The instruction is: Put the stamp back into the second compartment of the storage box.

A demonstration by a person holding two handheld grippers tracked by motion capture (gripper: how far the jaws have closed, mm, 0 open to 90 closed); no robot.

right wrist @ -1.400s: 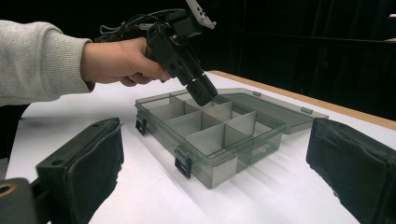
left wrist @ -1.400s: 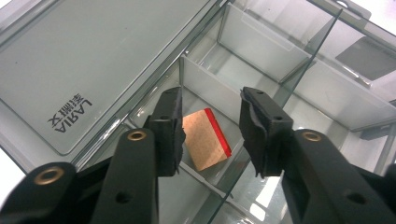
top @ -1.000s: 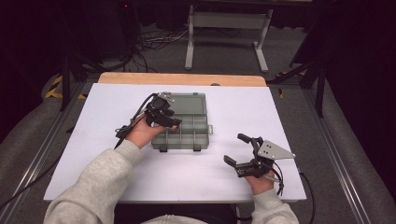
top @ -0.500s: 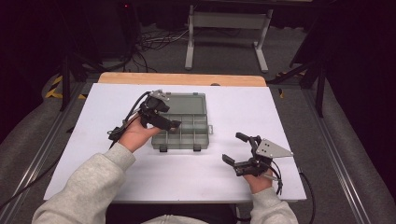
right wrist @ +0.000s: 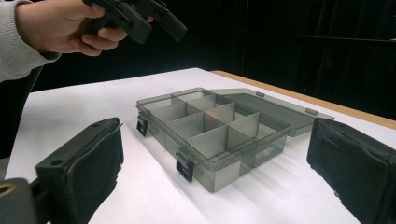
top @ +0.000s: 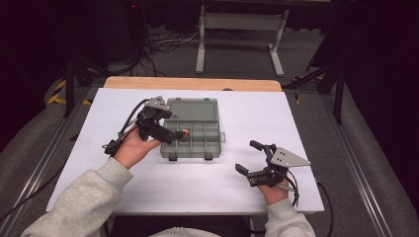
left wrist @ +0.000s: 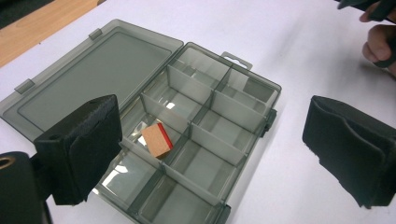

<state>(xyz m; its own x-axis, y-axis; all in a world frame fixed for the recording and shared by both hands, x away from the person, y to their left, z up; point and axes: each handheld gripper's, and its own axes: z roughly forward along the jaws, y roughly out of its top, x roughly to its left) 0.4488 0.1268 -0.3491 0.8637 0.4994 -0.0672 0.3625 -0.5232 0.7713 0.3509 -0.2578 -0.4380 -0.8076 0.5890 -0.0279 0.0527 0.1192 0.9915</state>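
Over the clear box (top: 191, 129) your left gripper (top: 179, 134) hangs with its jaws wide apart, and they have just been opening. Nothing is between them. Down below, the little tan block with a red edge (left wrist: 157, 140) lies in one of the box's small rooms, near the middle of the row next to the lid. So it looks like the block has been put in, and that part is done. The lid (left wrist: 88, 84) lies flat and open, so closing it may be what is left. Your right gripper (top: 251, 159) rests on the white table (top: 197, 187), near the box, open and holding nothing.
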